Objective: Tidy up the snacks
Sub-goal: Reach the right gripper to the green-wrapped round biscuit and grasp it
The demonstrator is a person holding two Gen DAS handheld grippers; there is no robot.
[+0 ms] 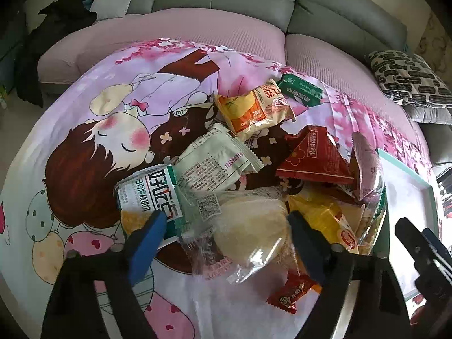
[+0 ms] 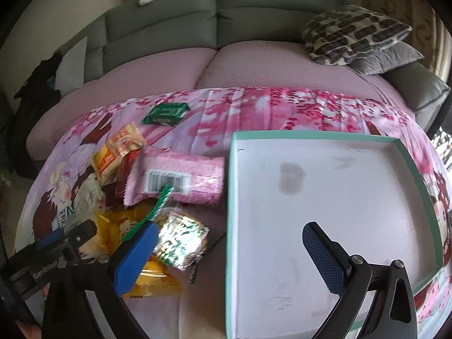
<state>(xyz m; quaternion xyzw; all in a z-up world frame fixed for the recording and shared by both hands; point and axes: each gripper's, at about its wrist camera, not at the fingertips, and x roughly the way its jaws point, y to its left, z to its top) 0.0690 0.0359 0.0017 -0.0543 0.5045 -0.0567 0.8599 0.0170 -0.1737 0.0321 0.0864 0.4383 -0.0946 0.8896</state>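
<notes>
Left gripper (image 1: 226, 226) spread around a clear-wrapped bun (image 1: 251, 231), its long axis lying sideways between the fingers. Right gripper (image 2: 230, 244) spread above the tray (image 2: 231, 197).

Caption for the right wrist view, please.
Open right gripper hovers over an empty teal-rimmed tray beside piled snack packets.

**Snacks: loose pile beside tray**

I see the snacks (image 1: 254, 175) heaped on the cloth, overlapping: a red pack (image 1: 316, 158), a white pack (image 1: 217, 161), a clear-wrapped bun (image 1: 251, 226). A green pack (image 2: 165, 113) lies apart. The tray (image 2: 325, 141) holds none.
</notes>
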